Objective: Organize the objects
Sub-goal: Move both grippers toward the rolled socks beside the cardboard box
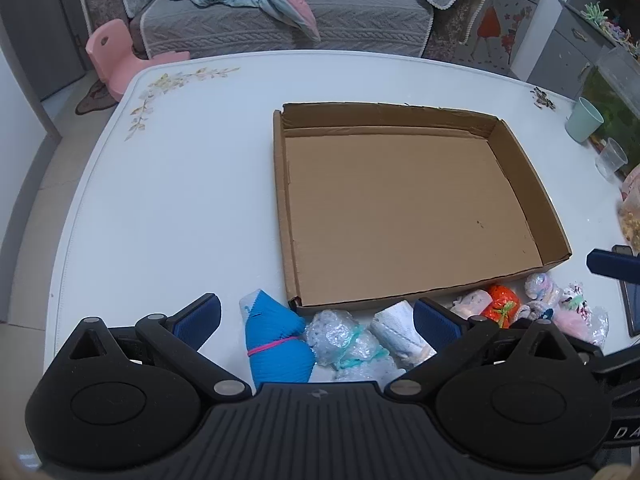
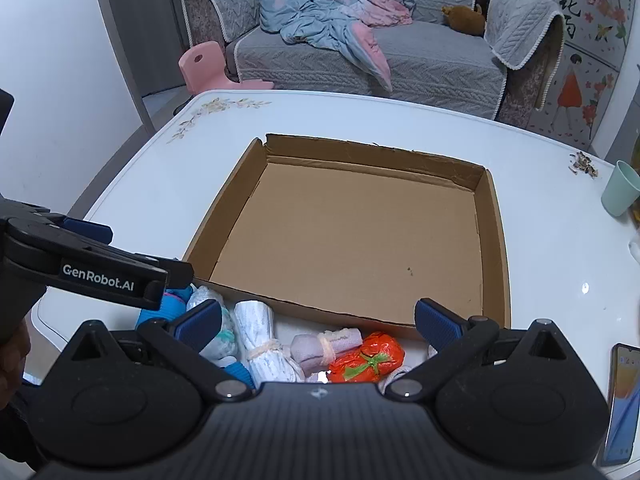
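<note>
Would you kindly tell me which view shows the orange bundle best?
The right wrist view: the orange bundle lies whole and close, green tie visible. In the left wrist view it sits small and far right.

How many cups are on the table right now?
2. A pale green cup stands near the table's far right edge, and a clear plastic cup stands just nearer the camera beside it. Others may sit beyond the frame edge.

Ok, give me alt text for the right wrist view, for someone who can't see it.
An empty cardboard box sits on a white table, with small rolled cloth bundles along its near edge, including an orange bundle. The right hand-held gripper hangs open above them, holding nothing.
</note>
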The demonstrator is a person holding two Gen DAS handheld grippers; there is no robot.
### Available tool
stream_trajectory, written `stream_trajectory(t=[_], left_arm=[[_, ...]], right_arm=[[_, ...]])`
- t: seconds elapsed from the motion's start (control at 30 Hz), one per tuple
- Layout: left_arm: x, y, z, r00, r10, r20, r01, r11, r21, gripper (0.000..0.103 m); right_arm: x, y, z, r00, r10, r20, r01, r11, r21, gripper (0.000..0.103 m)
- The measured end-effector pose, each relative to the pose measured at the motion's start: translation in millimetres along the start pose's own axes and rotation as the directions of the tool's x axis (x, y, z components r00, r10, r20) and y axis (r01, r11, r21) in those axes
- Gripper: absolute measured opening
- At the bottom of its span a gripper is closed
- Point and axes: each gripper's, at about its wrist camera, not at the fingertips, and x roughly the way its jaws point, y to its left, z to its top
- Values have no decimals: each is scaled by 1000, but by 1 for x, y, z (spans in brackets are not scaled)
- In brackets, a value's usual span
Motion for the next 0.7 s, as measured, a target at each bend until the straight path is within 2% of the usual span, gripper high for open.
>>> stream_trajectory(t=[0.7], left_arm=[[1, -5, -2, 1000, 1, -3, -1, 1000, 20, 103]], right_arm=[[3, -2, 1, 1000, -10, -20, 11, 1000, 16, 103]])
